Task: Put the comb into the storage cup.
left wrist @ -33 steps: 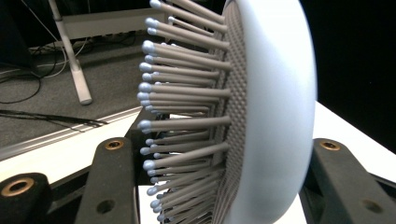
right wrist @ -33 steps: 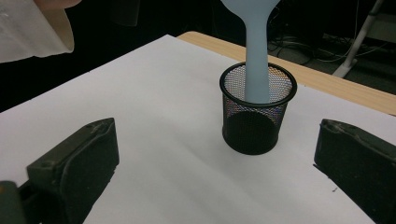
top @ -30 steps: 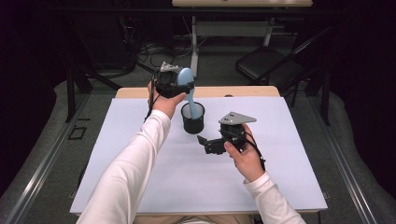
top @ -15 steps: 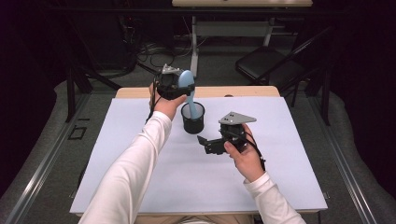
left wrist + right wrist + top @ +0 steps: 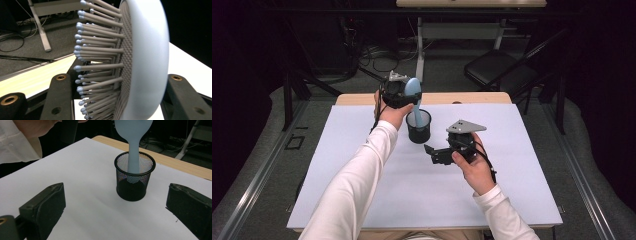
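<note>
A pale blue hairbrush [image 5: 413, 89] stands upright with its handle [image 5: 133, 155] down inside a black mesh cup [image 5: 418, 128] at the far middle of the white-covered table [image 5: 522, 165]. My left gripper [image 5: 401, 93] is shut on the brush's head; in the left gripper view the grey bristles [image 5: 100, 65] point left between the jaws and the rounded back [image 5: 150, 60] faces right. My right gripper [image 5: 431, 154] hovers just right of and nearer than the cup, open with nothing in it. In the right gripper view it [image 5: 117, 203] faces the cup [image 5: 135, 182] from a short way off.
A strip of bare wooden tabletop [image 5: 472, 98] shows beyond the white sheet. Behind the table are a dark chair [image 5: 497, 72], a desk leg [image 5: 419, 47] and cables [image 5: 377, 55] on the floor. The person's white sleeve [image 5: 362, 180] crosses the sheet's left half.
</note>
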Demonstrator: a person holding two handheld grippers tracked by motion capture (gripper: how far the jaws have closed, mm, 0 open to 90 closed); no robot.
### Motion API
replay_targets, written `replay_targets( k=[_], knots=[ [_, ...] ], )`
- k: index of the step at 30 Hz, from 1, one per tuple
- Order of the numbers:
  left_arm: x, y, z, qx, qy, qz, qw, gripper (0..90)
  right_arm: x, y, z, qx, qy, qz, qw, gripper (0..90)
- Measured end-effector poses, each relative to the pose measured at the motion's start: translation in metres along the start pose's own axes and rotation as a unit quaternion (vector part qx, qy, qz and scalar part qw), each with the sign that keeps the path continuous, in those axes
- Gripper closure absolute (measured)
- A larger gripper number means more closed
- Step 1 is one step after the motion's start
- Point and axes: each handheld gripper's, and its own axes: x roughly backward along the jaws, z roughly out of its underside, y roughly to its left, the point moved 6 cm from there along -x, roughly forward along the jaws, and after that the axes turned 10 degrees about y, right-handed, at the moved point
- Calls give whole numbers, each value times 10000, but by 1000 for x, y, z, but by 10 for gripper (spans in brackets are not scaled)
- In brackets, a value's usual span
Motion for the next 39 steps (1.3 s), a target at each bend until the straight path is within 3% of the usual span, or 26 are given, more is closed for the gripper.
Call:
replay_targets(
  k=[23, 39],
  knots=[
    [-19, 7, 18, -32, 138, -252, 9996, 482, 0, -1, 0, -26, 30, 0, 10000, 25],
    [-27, 7, 24, -58, 147, -201, 9997, 479, 0, -2, 1, -44, 36, -17, 10000, 25]
  ],
)
